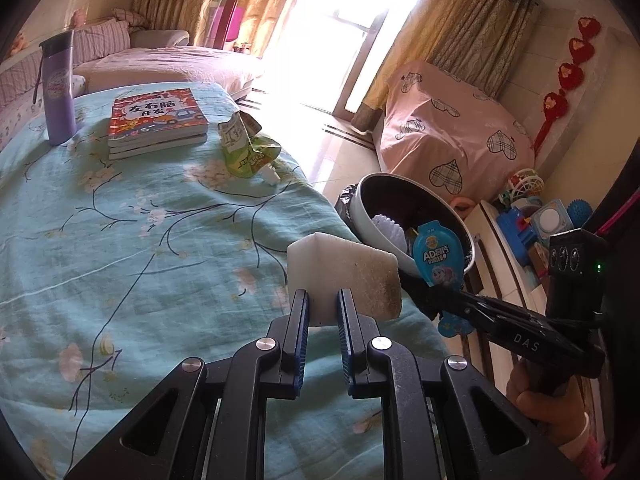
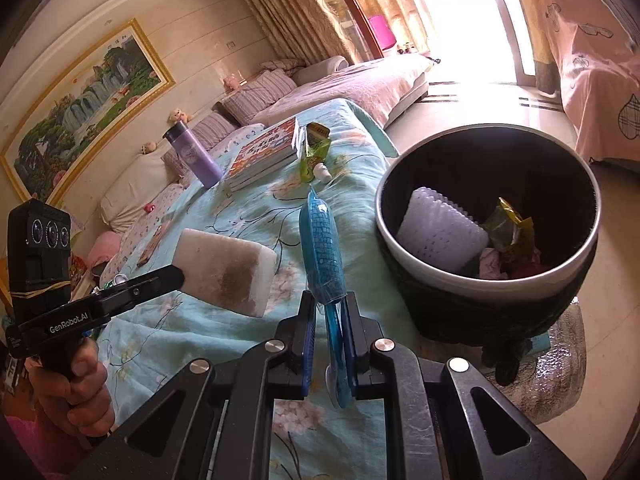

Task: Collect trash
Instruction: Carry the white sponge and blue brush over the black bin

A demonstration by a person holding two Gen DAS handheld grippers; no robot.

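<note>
Left tongs [image 1: 323, 308] clamp a white foam block [image 1: 344, 276], its lower edge hidden between the pads, above the surface's [image 1: 120, 240] right edge; the bin [image 1: 384, 240] beyond is partly blocked by a blue packet [image 1: 436, 256]. From the right wrist, right tongs [image 2: 330, 312] pinch that blue packet [image 2: 323, 248] edge-on, label unreadable, just left of the bin [image 2: 440, 276]; the foam block [image 2: 228, 268] hangs left.

Black fingers [image 1: 301, 320], blue pads [image 2: 349, 344]
</note>
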